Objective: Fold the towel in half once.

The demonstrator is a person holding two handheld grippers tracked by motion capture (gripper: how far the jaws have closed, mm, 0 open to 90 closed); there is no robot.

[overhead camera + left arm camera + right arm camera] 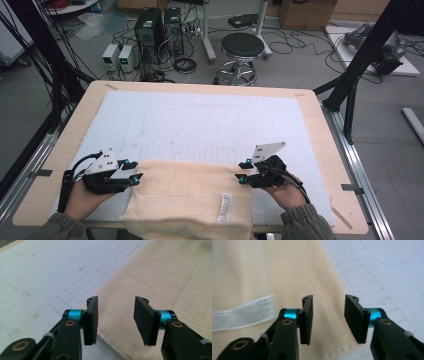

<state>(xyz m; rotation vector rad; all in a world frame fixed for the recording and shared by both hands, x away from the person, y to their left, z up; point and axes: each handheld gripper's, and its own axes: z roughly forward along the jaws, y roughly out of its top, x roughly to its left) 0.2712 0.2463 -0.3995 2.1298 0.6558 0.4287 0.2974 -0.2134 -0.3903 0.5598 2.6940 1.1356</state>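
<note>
**Inspector:** The cream towel is lying at the near edge of the table, on the white gridded mat, folded into a broad band. Its near portion is hanging over the table's front edge. A white care label is sitting on top, toward the person's right.

**Assistant:** And the grippers?

**Inspector:** The left gripper is sitting at the towel's far left corner, the right gripper at its far right corner. In the left gripper view the jaws are standing partly open, the towel's edge running under the gap, nothing clamped. The right gripper view is showing the same: jaws partly apart over the cloth, gripping nothing.

**Assistant:** What is the step calling for?

**Inspector:** In my judgement, the corners are either being let go or being lined up for a pinch; I cannot tell which. If the next move is a grasp, each pair of jaws should be taking in every layer at its corner, and both hands should be travelling together so the fold stays square. The label side is worth watching, as it may flip.

**Assistant:** Anything not verifiable?

**Inspector:** The overhanging part of the towel is cut off at the bottom of the high view, so its full length is unknown. The number of layers is not discernible. The label print is blurring in the right gripper view and is unreadable.
</note>
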